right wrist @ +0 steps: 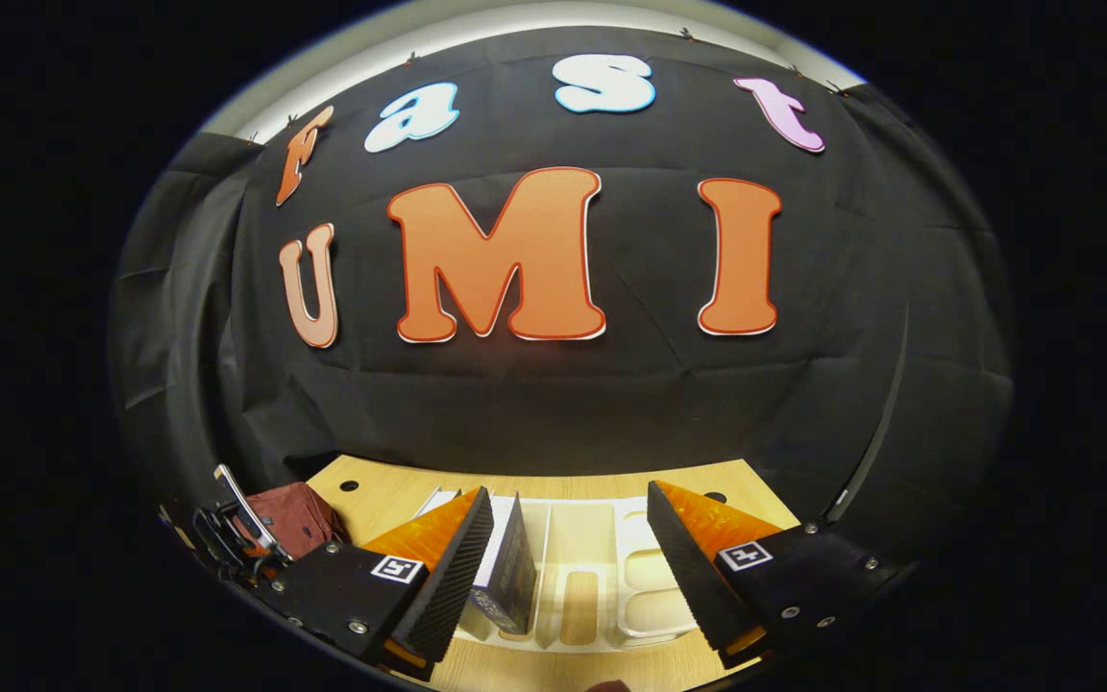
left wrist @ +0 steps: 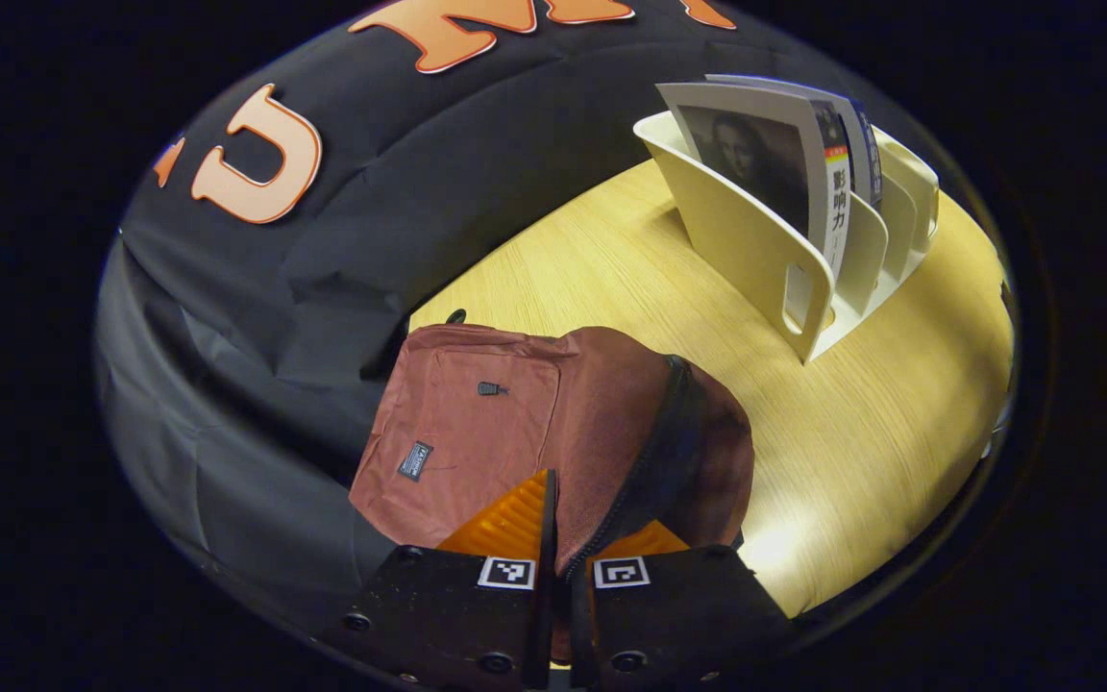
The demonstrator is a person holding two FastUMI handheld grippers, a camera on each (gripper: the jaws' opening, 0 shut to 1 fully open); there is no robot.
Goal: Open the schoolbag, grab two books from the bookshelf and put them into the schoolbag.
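Observation:
In the left gripper view the maroon schoolbag (left wrist: 515,423) lies on the wooden table (left wrist: 880,423), its dark zipper (left wrist: 659,452) parted along the top. My left gripper (left wrist: 573,543) is shut on the bag's fabric edge beside the zipper. The cream bookshelf (left wrist: 755,240) stands behind, to the right, with two upright books (left wrist: 808,154) in it. In the right gripper view my right gripper (right wrist: 568,567) is open just above the bookshelf (right wrist: 630,596). A book (right wrist: 510,567) stands between the fingers, close to the left one. The schoolbag (right wrist: 294,514) and left gripper (right wrist: 236,538) show at far left.
The black cloth wall (left wrist: 256,317) runs close behind the bag and the table's back edge. Bare table top lies between the bag and the bookshelf. Several of the bookshelf's slots (right wrist: 654,577) on the right side hold nothing.

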